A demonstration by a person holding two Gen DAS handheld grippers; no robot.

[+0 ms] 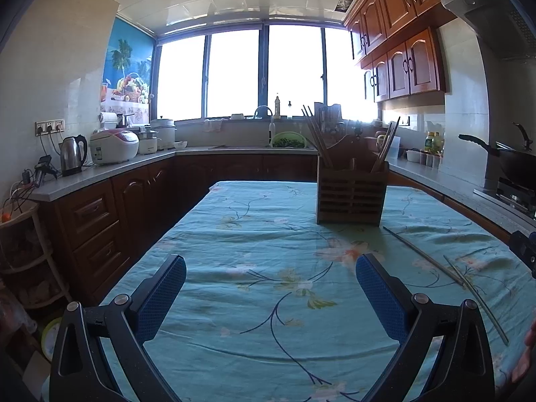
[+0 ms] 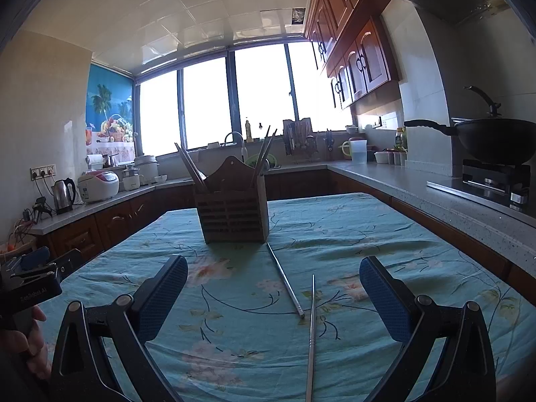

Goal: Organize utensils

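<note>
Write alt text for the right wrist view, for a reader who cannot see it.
Two metal chopsticks lie on a teal floral tablecloth between the open jaws of the right gripper, not touching them. Behind them stands a slatted wooden utensil holder with more chopsticks upright inside. Kitchen counters and bright windows surround the table.

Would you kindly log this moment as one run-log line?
left tongs: open, empty | right tongs: open, empty | two thin metal chopsticks: loose on floral teal tablecloth | brown slatted wooden utensil holder: upright, holding chopsticks
</note>
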